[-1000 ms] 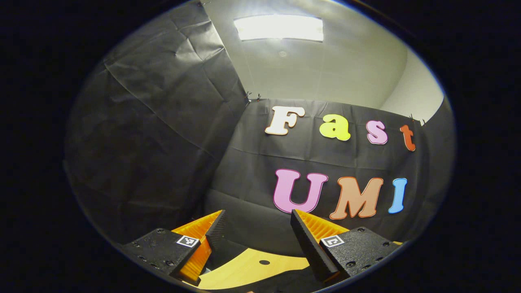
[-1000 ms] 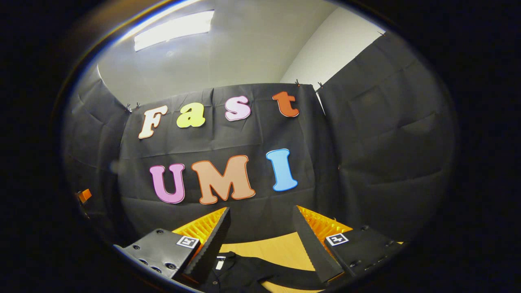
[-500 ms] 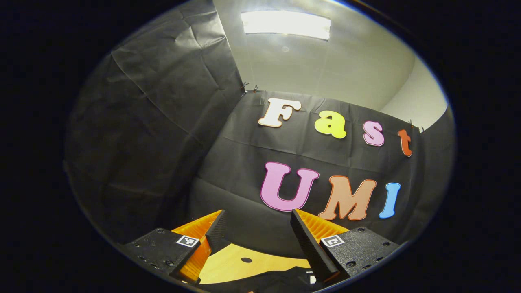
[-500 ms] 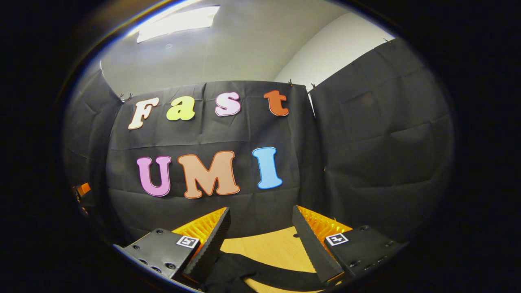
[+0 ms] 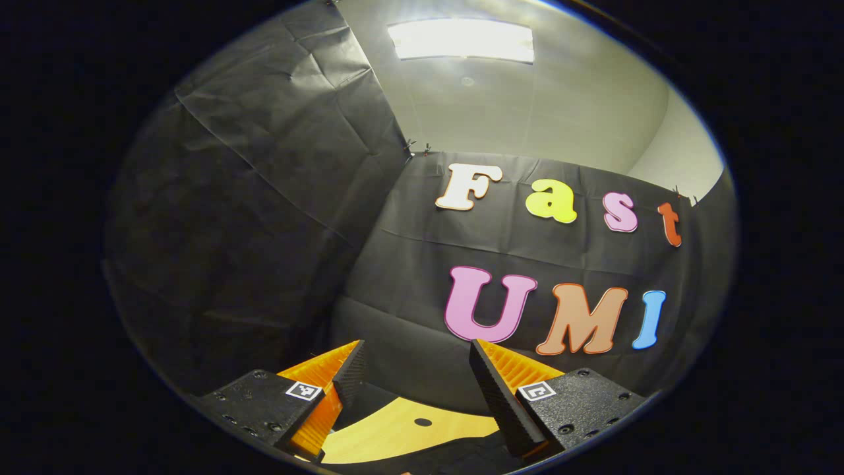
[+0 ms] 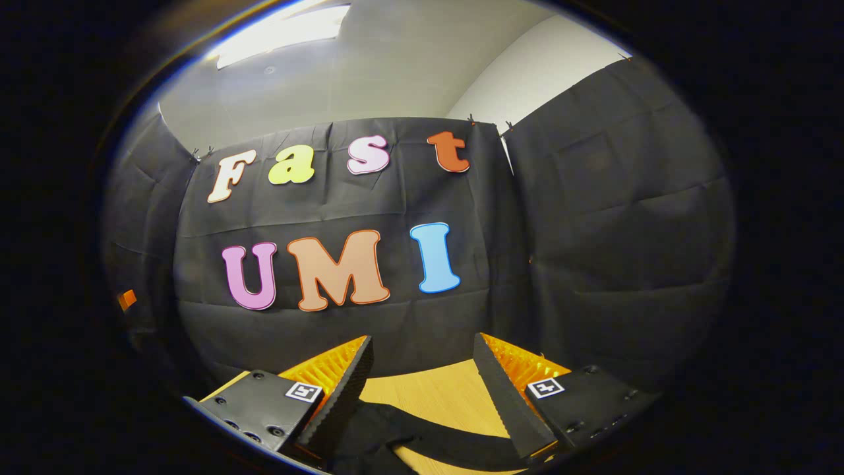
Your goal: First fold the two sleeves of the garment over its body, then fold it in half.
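Your jaws stand wide apart on both sides, holding nothing: the left gripper (image 5: 412, 369) and the right gripper (image 6: 422, 366) both point up toward the booth wall. Between and below your right fingers, the black garment (image 6: 395, 439) lies on the wooden desk (image 6: 435, 396), one sleeve (image 6: 461, 443) stretched out across the wood.

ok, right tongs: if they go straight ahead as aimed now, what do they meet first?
Probably the booth's black cloth wall. The right tongs are open and aimed over the wooden table, above the dark garment lying low between the fingers. Nothing else shows in that line, though depth is hard to judge.
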Demonstrator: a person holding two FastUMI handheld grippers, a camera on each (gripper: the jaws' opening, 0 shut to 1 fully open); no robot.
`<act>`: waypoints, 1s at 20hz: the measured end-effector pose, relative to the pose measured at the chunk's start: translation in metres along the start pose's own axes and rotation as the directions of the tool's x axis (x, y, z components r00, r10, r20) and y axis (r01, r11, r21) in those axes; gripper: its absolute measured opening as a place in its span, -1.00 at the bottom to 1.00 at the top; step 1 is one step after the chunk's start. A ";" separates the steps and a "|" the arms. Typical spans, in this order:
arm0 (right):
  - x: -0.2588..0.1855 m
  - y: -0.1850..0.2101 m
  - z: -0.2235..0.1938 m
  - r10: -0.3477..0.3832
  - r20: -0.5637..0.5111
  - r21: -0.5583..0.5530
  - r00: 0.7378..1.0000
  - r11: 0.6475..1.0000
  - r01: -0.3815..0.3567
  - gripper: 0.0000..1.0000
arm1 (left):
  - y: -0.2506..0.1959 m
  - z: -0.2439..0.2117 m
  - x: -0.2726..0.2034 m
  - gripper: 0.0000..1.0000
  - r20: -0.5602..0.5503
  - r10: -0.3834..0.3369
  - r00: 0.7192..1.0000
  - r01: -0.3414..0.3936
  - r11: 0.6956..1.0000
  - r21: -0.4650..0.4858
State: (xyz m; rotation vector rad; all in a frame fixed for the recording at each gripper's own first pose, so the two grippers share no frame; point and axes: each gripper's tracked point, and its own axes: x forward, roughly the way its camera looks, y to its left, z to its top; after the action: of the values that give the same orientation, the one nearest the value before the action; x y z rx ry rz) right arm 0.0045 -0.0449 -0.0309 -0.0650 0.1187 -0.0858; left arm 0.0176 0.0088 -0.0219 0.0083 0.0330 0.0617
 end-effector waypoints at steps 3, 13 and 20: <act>0.007 -0.010 -0.015 -0.007 -0.054 -0.054 0.999 0.999 0.004 0.93 | 0.020 0.005 -0.010 0.79 0.002 0.047 0.999 -0.047 0.998 0.031; 0.002 -0.077 -0.059 -0.123 -0.198 -0.102 0.973 0.989 0.104 0.94 | 0.024 0.001 -0.009 0.80 -0.010 0.071 0.997 -0.070 0.997 0.041; 0.005 -0.138 -0.148 -0.263 -0.357 -0.116 0.896 0.964 0.237 0.87 | 0.025 -0.012 -0.012 0.80 -0.050 0.087 0.995 -0.085 0.996 0.036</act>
State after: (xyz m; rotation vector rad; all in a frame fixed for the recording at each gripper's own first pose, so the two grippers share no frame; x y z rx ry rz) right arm -0.0195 -0.1916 -0.1684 -0.1341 0.4929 -0.3535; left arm 0.0036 0.0335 -0.0329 0.0415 0.0851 0.1478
